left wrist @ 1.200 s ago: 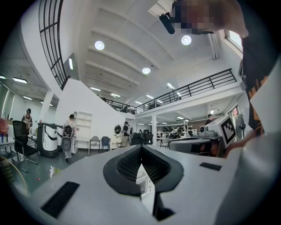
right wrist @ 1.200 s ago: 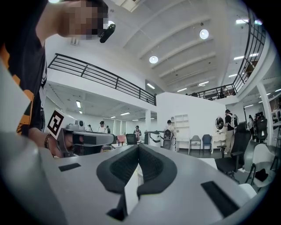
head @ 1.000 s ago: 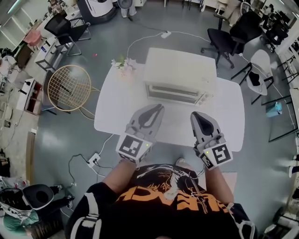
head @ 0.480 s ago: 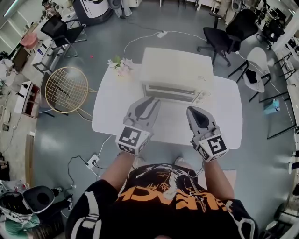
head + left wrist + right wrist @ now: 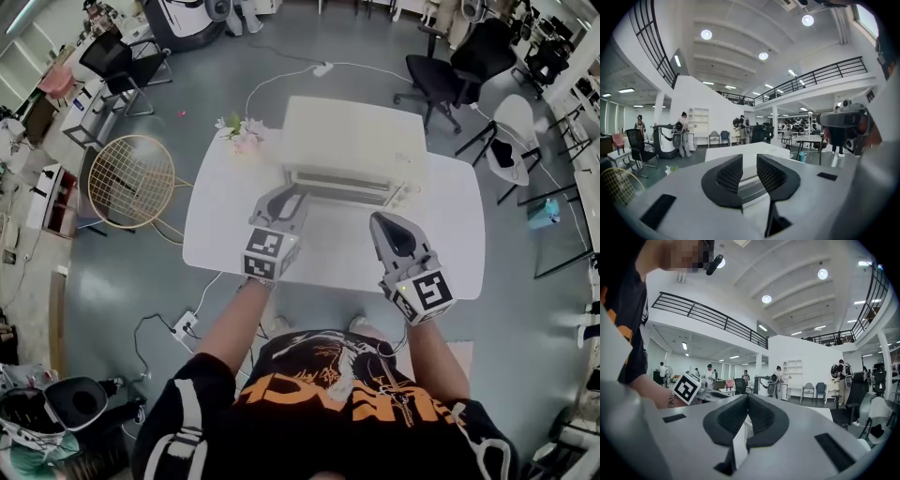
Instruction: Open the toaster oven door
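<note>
A cream toaster oven (image 5: 354, 148) stands at the back of the white table (image 5: 225, 220), its door shut and facing me. My left gripper (image 5: 287, 195) reaches close to the left end of the oven's front. Its jaws have just been opening and stand apart. In the left gripper view the oven (image 5: 740, 153) shows through the gap of the left gripper (image 5: 749, 169), with nothing between the pads. My right gripper (image 5: 388, 225) hovers over the table in front of the oven's right side. In its own view the right gripper (image 5: 747, 405) has its tips together, holding nothing.
Pink flowers (image 5: 242, 131) lie at the table's back left corner. A round wire chair (image 5: 131, 178) stands on the floor to the left and black office chairs (image 5: 450, 70) to the back right. A power strip (image 5: 186, 325) and cables lie by the table's front left.
The left gripper has moved forward and down toward the oven's front, and its jaws have spread apart. The right gripper has stayed nearly where it was.
</note>
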`<act>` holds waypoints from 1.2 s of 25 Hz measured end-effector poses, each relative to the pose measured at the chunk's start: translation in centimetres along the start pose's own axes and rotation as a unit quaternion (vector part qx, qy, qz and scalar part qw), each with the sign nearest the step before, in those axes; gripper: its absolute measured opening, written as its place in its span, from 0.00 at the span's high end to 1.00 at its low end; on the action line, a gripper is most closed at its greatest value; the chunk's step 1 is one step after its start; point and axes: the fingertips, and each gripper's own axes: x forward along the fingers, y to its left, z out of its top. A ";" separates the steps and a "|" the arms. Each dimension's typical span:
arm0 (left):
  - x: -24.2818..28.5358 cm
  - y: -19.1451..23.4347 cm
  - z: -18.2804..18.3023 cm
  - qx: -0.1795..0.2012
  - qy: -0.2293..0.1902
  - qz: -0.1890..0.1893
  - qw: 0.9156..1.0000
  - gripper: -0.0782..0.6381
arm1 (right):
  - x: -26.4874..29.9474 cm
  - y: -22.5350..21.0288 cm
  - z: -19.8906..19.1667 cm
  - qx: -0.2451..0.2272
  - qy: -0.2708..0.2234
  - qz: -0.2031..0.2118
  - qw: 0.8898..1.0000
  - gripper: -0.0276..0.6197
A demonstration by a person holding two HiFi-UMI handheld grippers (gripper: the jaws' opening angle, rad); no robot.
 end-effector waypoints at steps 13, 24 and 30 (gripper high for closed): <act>3.2 2.7 -5.1 -0.017 0.075 0.013 0.997 0.76 | 2.9 -0.9 -1.3 -0.020 0.019 0.004 1.000 0.94; 5.9 5.4 -8.2 -0.041 0.151 0.031 0.987 0.76 | 5.4 -0.4 -3.0 -0.009 0.034 0.024 0.999 0.94; 7.3 6.7 -10.6 -0.073 0.213 0.031 0.974 0.74 | 6.0 -0.4 -2.9 -0.008 0.033 0.026 0.999 0.93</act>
